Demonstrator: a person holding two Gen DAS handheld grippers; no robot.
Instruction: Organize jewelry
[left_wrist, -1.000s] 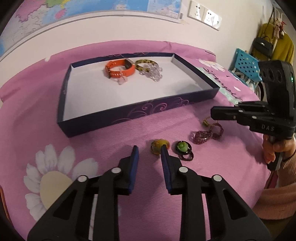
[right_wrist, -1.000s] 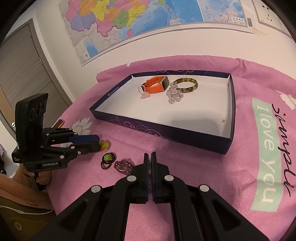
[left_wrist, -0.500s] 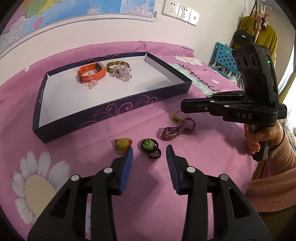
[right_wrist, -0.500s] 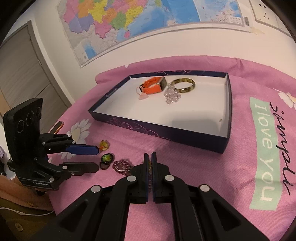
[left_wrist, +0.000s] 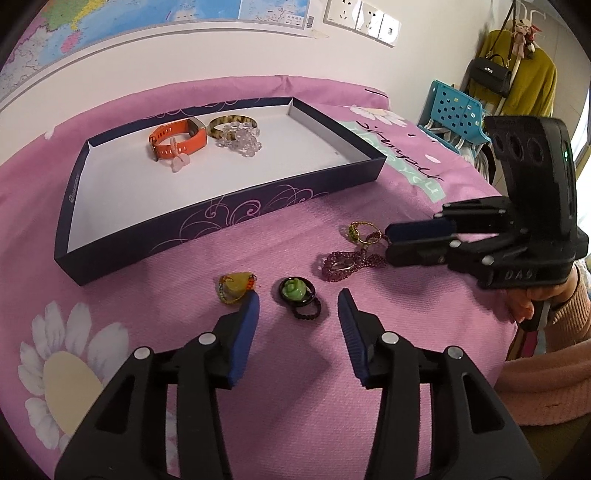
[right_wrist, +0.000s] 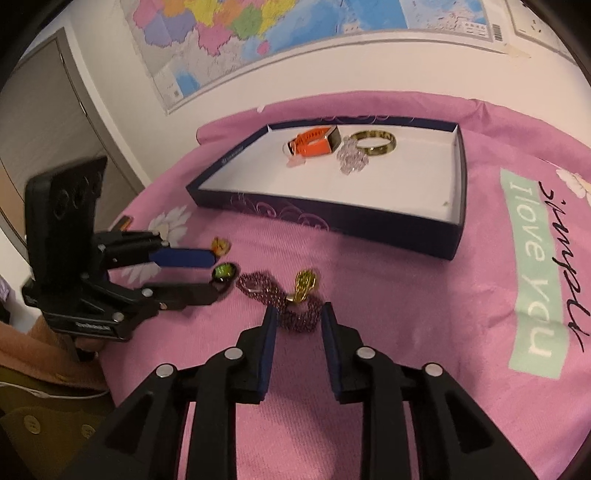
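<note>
Pink bedding carries the loose pieces just before the tray (left_wrist: 229, 218). Both grippers gape empty — left gripper (left_wrist: 298, 306) around the green ring (left_wrist: 293, 290), right gripper (right_wrist: 297, 319) at the purple bead strand (right_wrist: 291, 302). Limp, light beads — likely best pinched at a bunched loop.

The pink cloth (left_wrist: 229, 280) looked soft and matt. The box (left_wrist: 229, 214) was smooth cardboard. The gold bangle (right_wrist: 373, 143) shone like metal.
</note>
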